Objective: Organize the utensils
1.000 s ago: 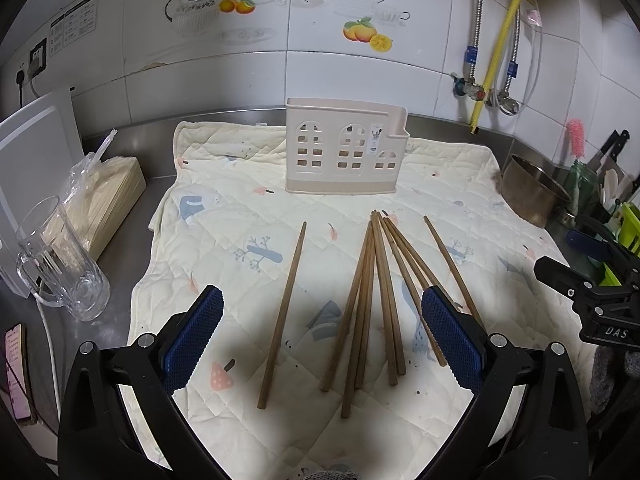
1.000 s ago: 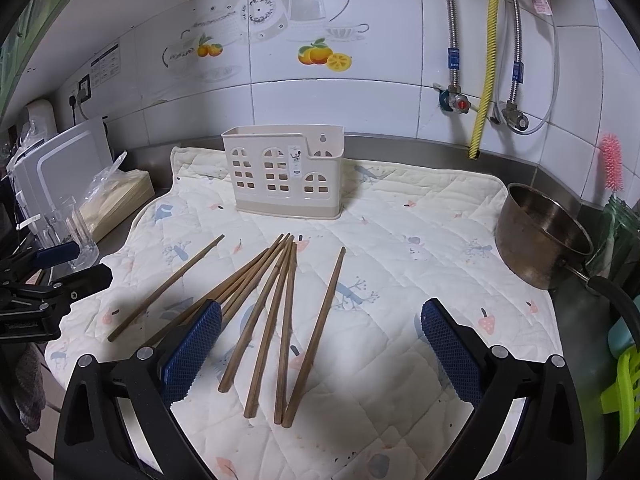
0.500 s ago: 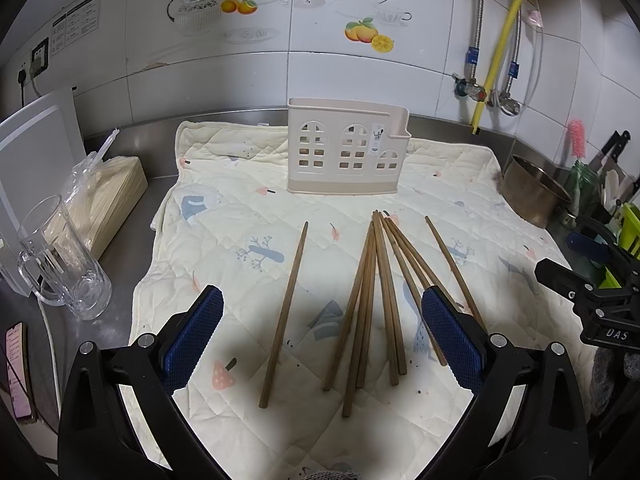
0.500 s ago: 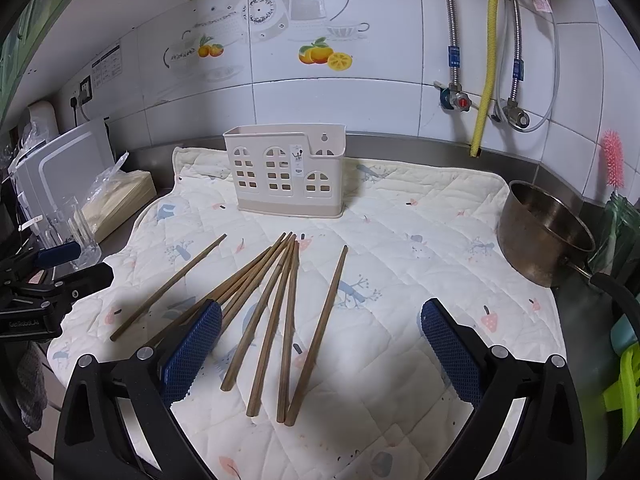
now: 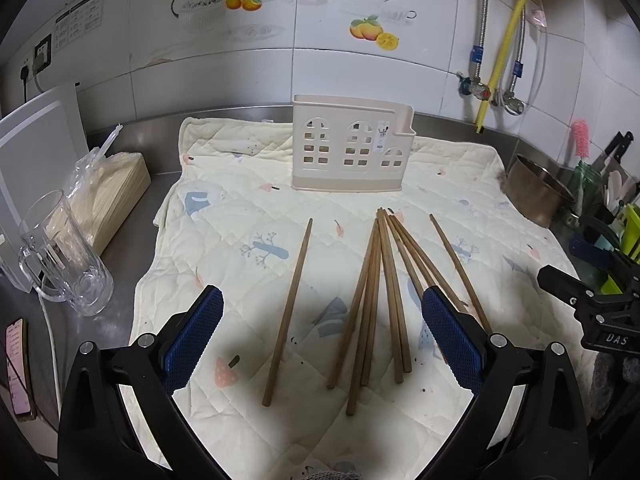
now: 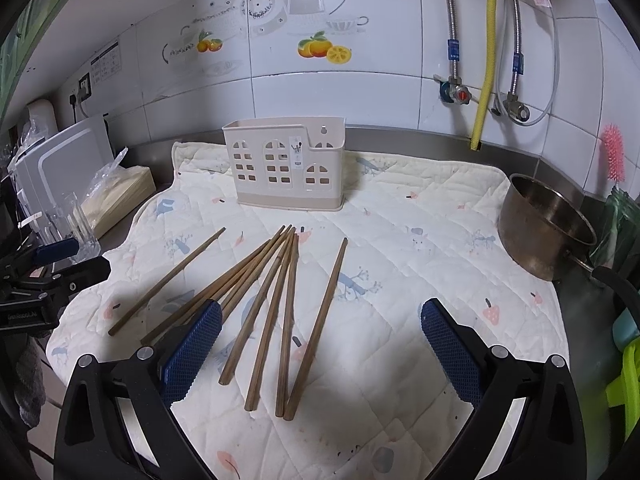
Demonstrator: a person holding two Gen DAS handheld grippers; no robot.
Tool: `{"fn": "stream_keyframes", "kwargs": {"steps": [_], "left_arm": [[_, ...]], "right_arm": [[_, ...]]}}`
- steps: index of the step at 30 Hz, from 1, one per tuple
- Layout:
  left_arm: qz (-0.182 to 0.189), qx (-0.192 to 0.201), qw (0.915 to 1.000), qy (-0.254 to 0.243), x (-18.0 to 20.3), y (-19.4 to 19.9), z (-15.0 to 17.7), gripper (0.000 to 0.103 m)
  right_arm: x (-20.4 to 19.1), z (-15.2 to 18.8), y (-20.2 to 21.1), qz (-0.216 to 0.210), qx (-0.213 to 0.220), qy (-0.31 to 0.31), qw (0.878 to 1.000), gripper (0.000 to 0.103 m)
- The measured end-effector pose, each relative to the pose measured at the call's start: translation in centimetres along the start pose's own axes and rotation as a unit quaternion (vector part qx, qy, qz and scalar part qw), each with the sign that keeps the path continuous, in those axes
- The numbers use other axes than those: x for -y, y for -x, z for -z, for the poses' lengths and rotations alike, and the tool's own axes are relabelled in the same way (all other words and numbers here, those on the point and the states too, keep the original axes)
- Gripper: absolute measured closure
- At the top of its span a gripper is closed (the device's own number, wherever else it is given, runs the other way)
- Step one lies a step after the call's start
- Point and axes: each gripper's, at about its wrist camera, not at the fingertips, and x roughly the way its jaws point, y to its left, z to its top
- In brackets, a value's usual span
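Observation:
Several brown wooden chopsticks (image 5: 380, 300) lie fanned on a cream quilted mat (image 5: 240, 216); one lone chopstick (image 5: 289, 308) lies apart to the left. They also show in the right wrist view (image 6: 276, 304). A beige utensil holder (image 5: 348, 146) with window cut-outs stands upright at the mat's back, also in the right wrist view (image 6: 286, 164). My left gripper (image 5: 322, 340) is open and empty, above the chopsticks' near ends. My right gripper (image 6: 320, 350) is open and empty, above the right part of the fan.
A glass mug (image 5: 64, 256), a bagged stack (image 5: 116, 184), a white board (image 5: 36, 140) and a phone (image 5: 18, 364) sit left of the mat. A metal pot (image 6: 548, 232) sits right. Pipes and valves (image 6: 484, 92) hang on the tiled wall.
Both grippers have drifted very slightly; the view of the right one shifted a little toward the chopsticks. Nothing was picked up and the chopsticks have not moved.

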Motion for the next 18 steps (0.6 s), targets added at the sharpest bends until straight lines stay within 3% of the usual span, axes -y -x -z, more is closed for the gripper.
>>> {"fn": "stream_keyframes", "kwargs": {"steps": [14,18], "left_arm": [[-0.014,-0.010,0.9996,0.023,-1.7,-0.9,0.4,0.006],[-0.015,-0.011,0.9994,0.029,-2.2,-1.1,0.6,0.006]], "right_arm": [[0.2,0.7,-1.3,-0.001,-0.024,-0.004,1.000,0.008],[0.1,1.3,-1.8,-0.001,-0.032,-0.007,0.999,0.015]]}}
